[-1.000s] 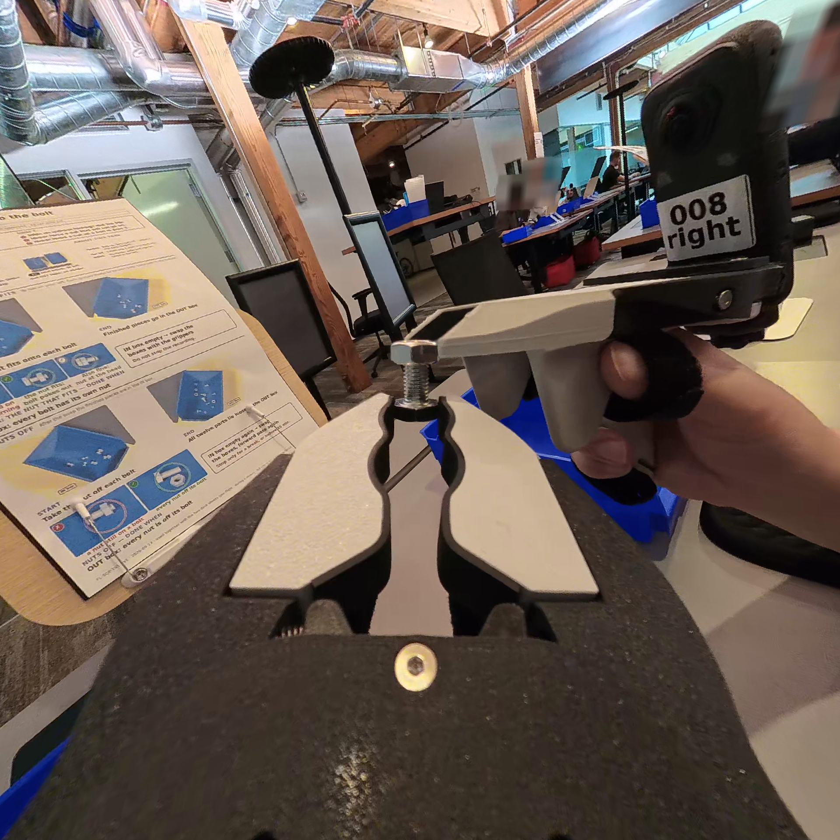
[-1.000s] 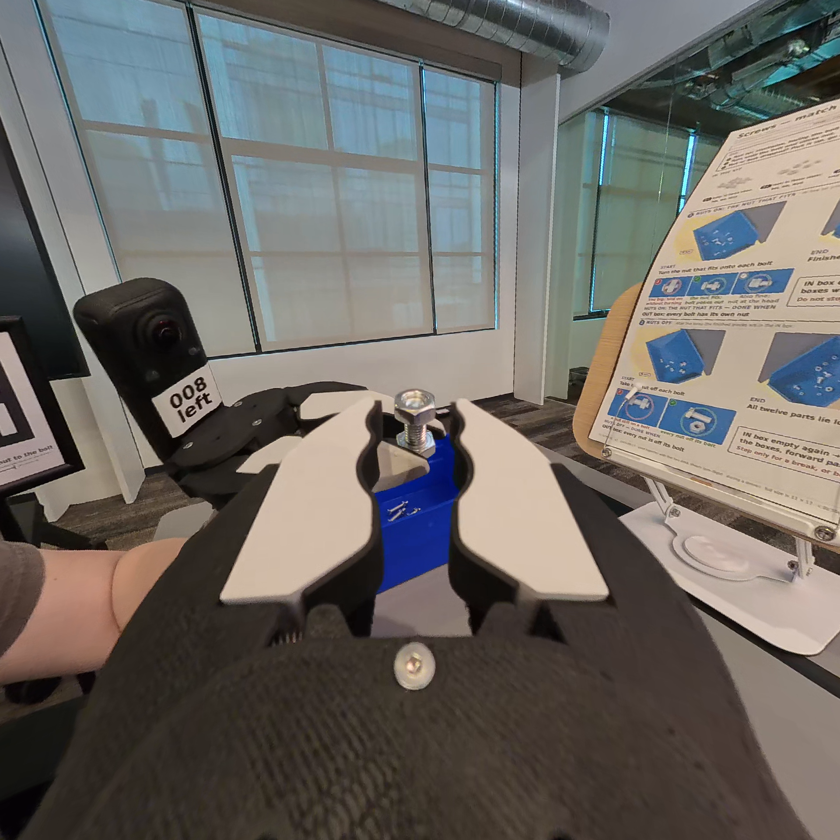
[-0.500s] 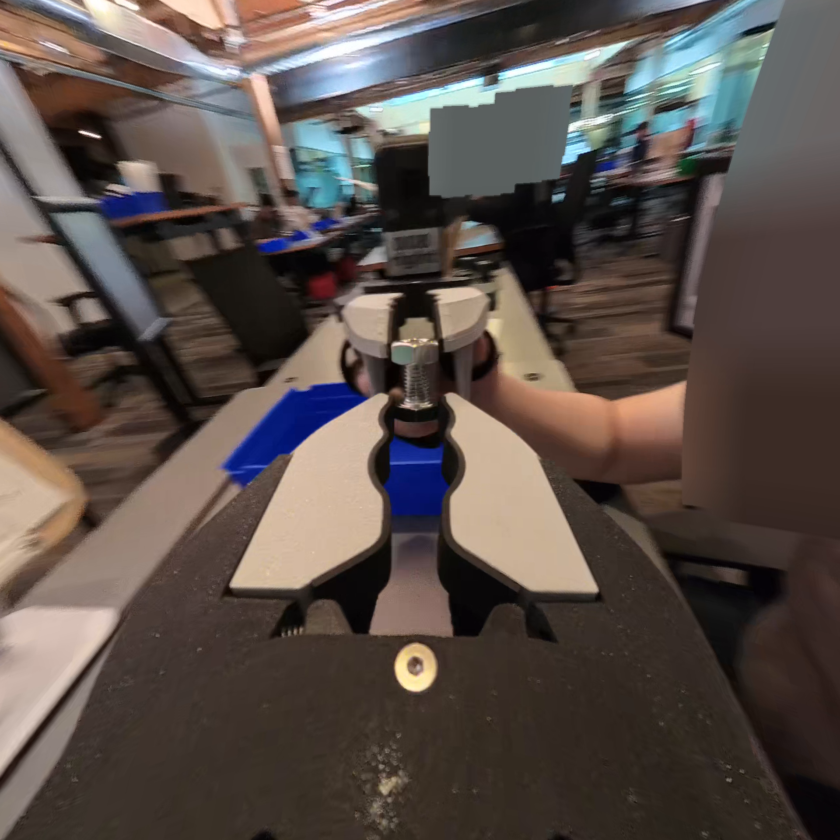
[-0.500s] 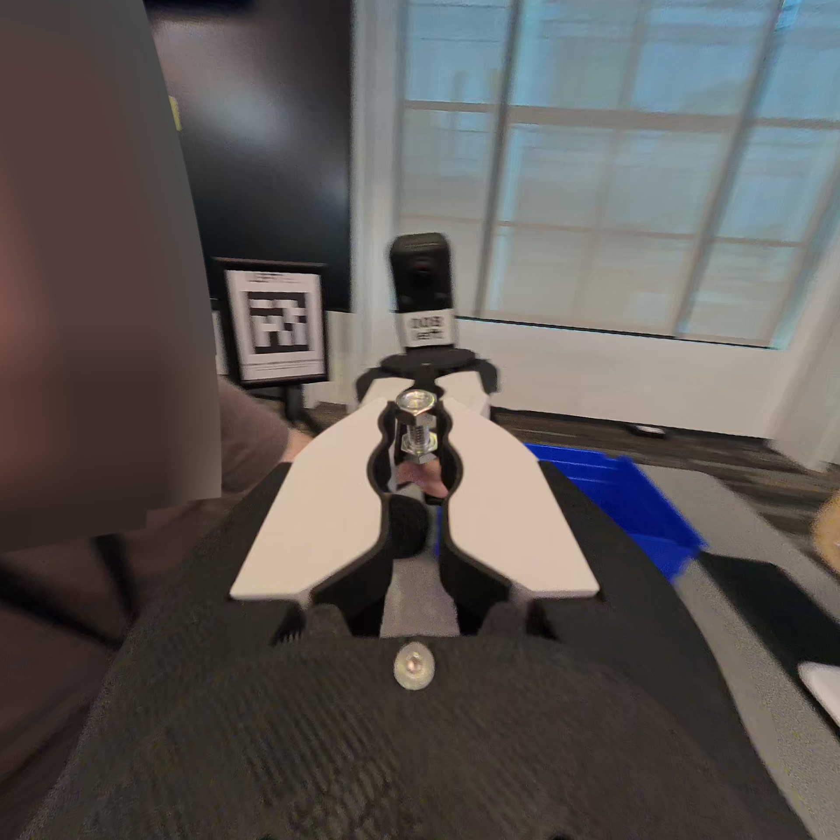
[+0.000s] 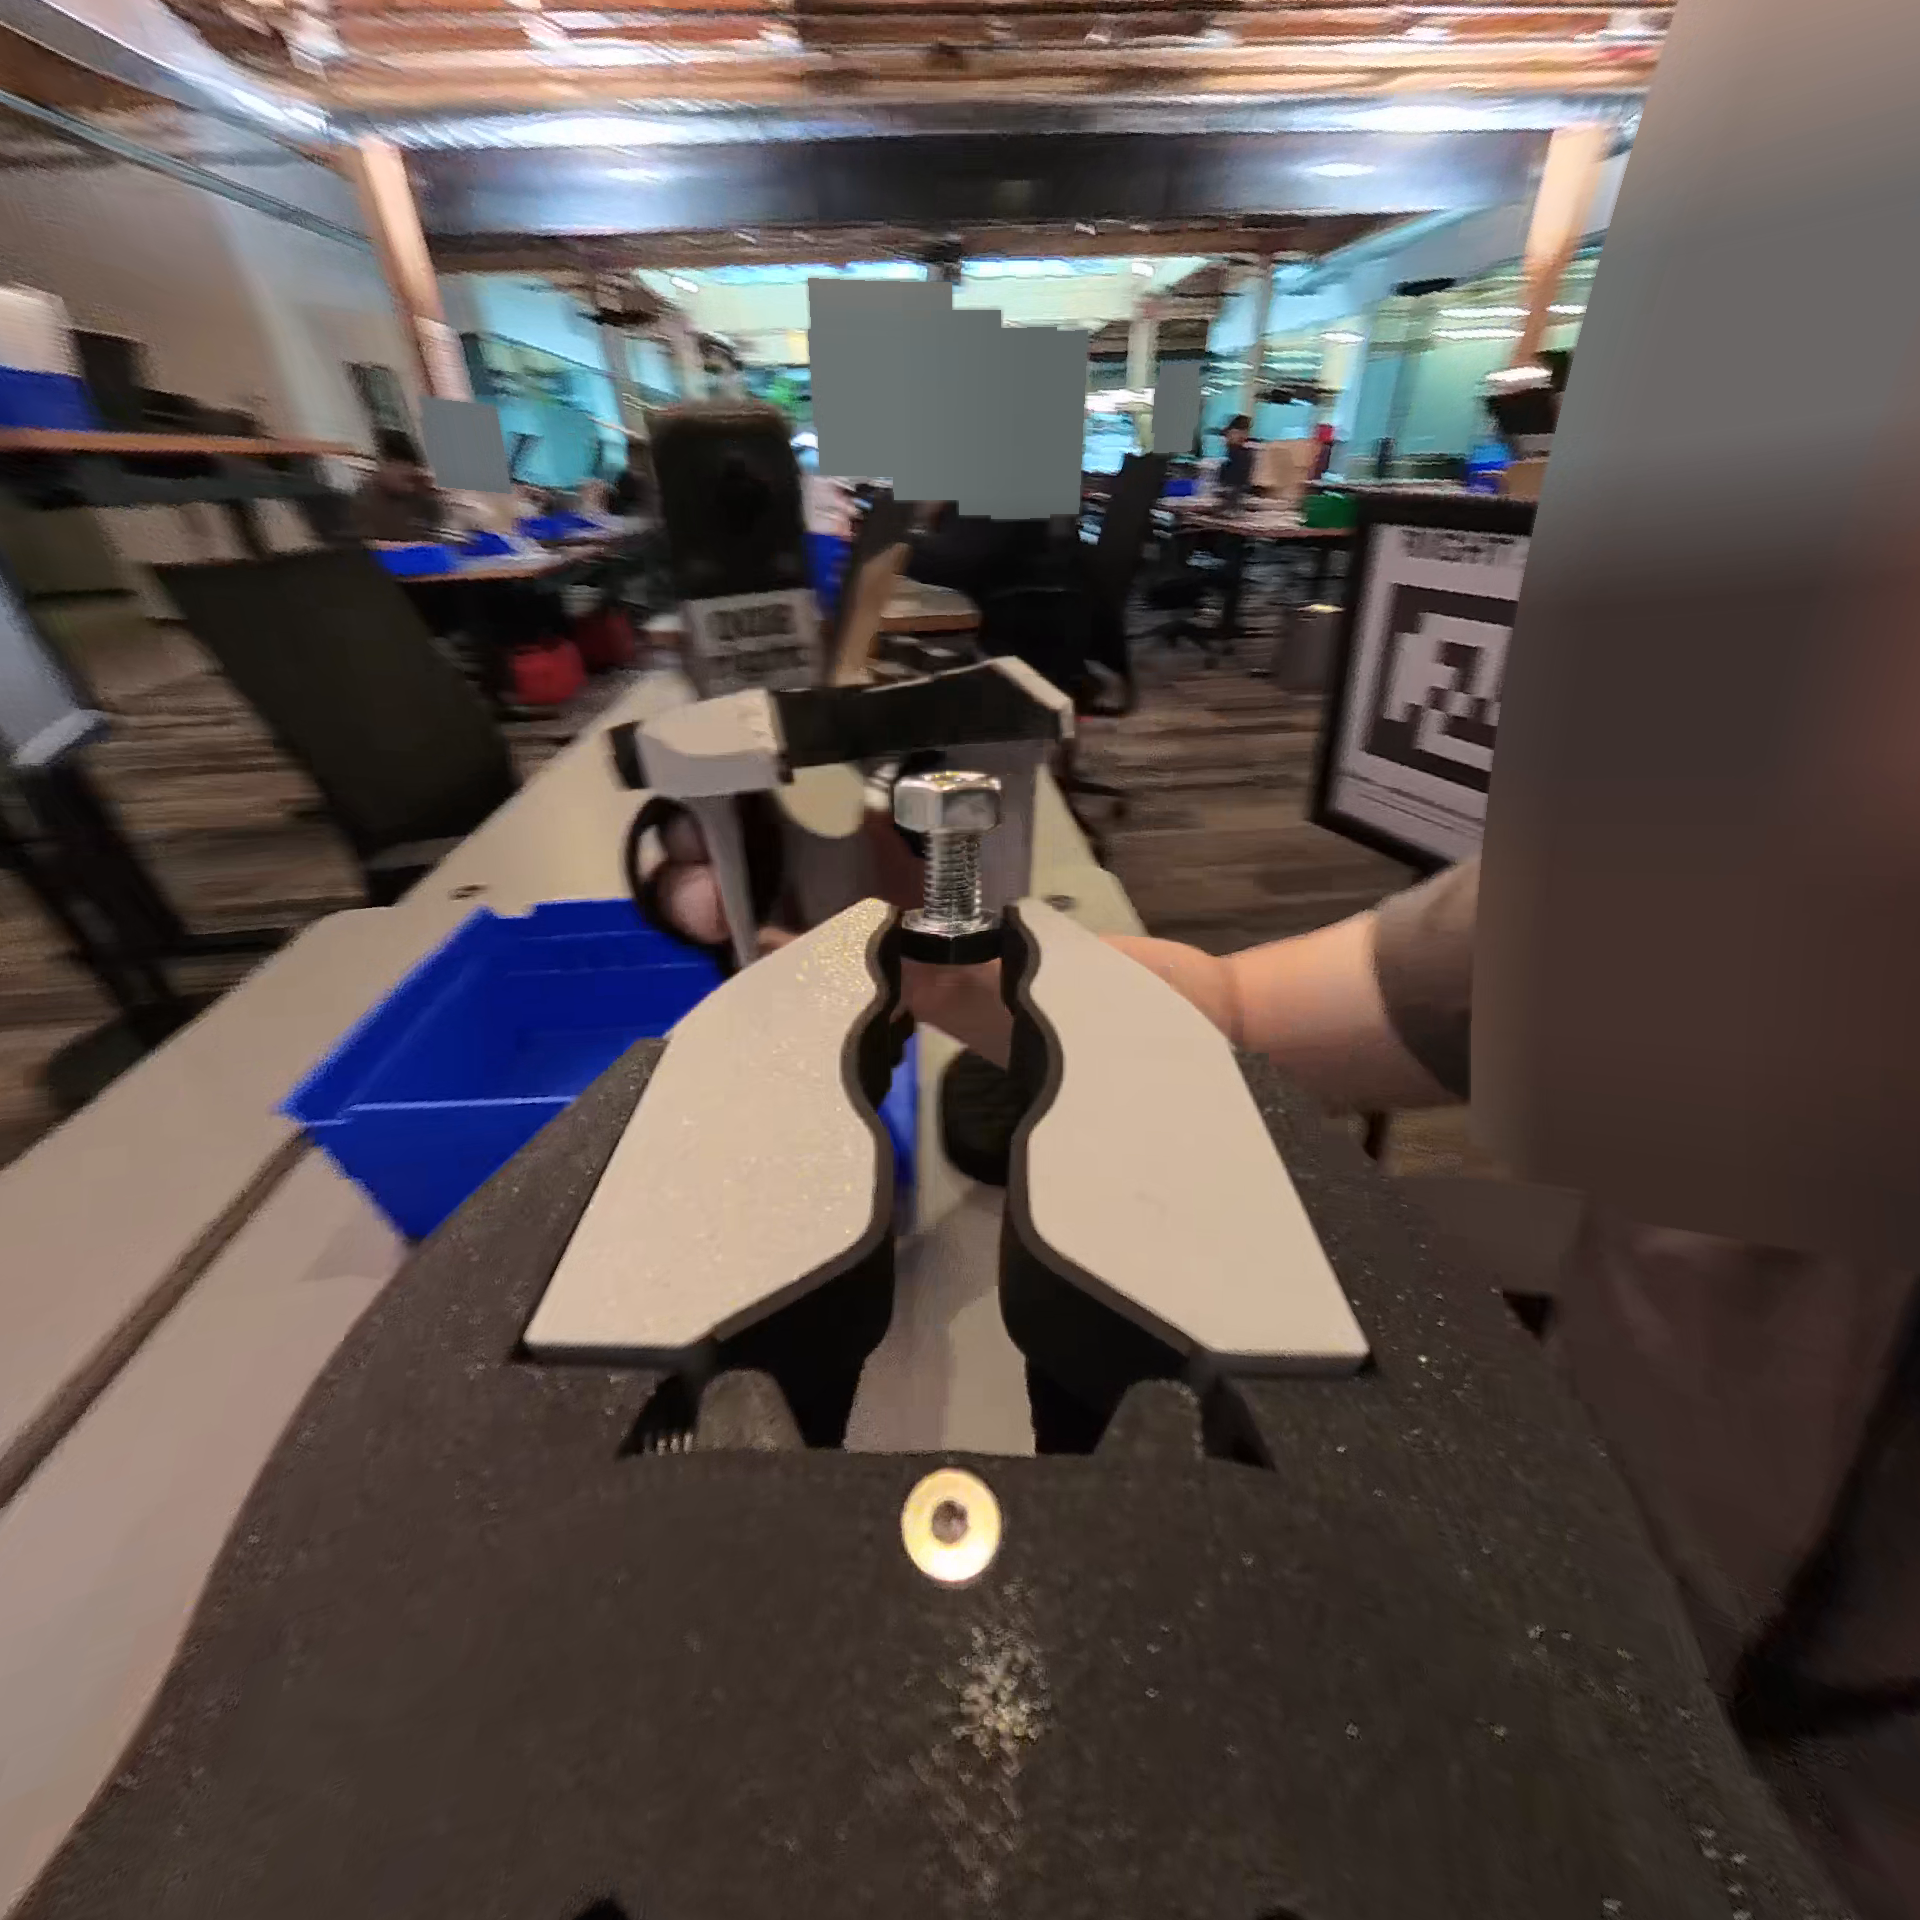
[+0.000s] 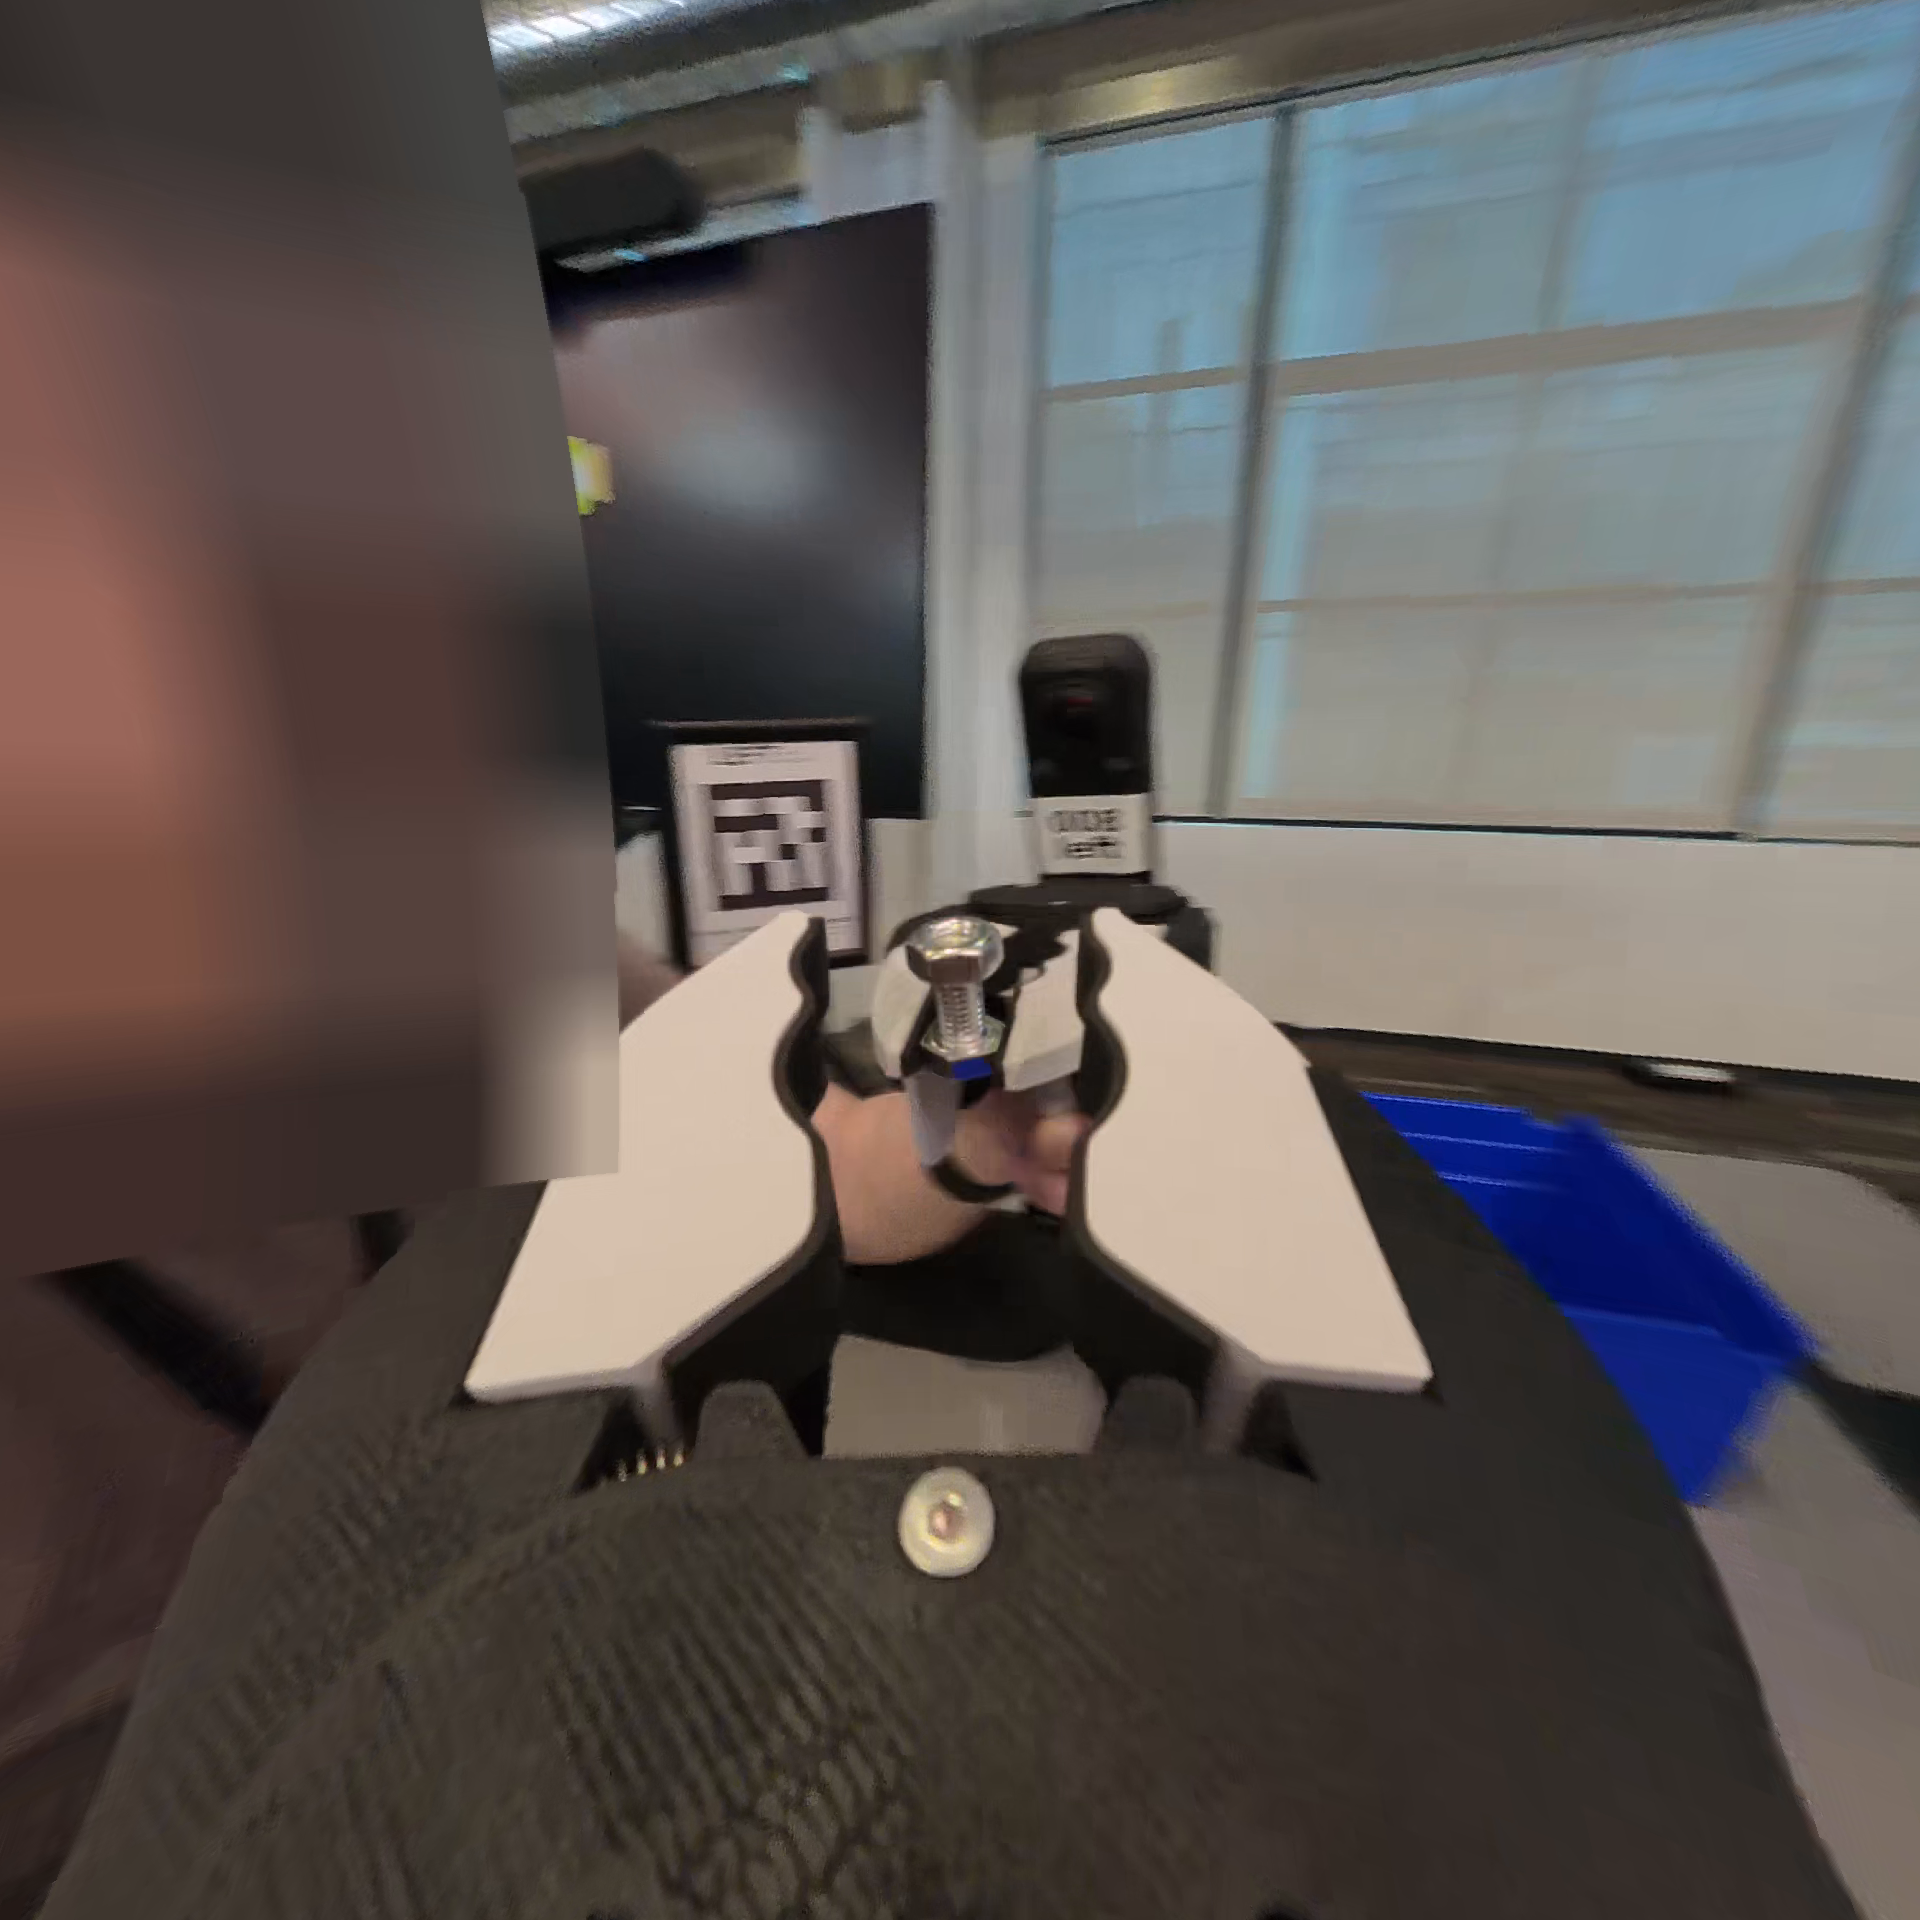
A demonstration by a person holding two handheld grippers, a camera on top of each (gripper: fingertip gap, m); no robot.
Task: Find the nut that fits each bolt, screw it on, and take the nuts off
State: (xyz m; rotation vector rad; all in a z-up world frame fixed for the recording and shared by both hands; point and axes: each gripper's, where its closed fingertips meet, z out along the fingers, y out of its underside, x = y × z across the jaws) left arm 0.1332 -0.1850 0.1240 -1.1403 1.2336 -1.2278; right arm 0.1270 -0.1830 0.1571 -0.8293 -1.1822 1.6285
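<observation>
Blue bin (image 5: pixel 499 1049) on the table at left, contents hidden. Left gripper (image 5: pixel 948 940) closed on the nut (image 5: pixel 948 923) at the foot of an upright bolt (image 5: pixel 948 854). Right gripper (image 6: pixel 951 971) spread wide, holding nothing, tips flanking the bolt head; background blurred

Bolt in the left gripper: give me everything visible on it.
The bolt is bright silver metal with a hex head on top and a threaded shank below. It stands upright. A nut sits low on the thread, pinched at the tips of the left gripper. The right gripper, seen in the right wrist view, is open with its fingers either side of the head, not touching it.
</observation>
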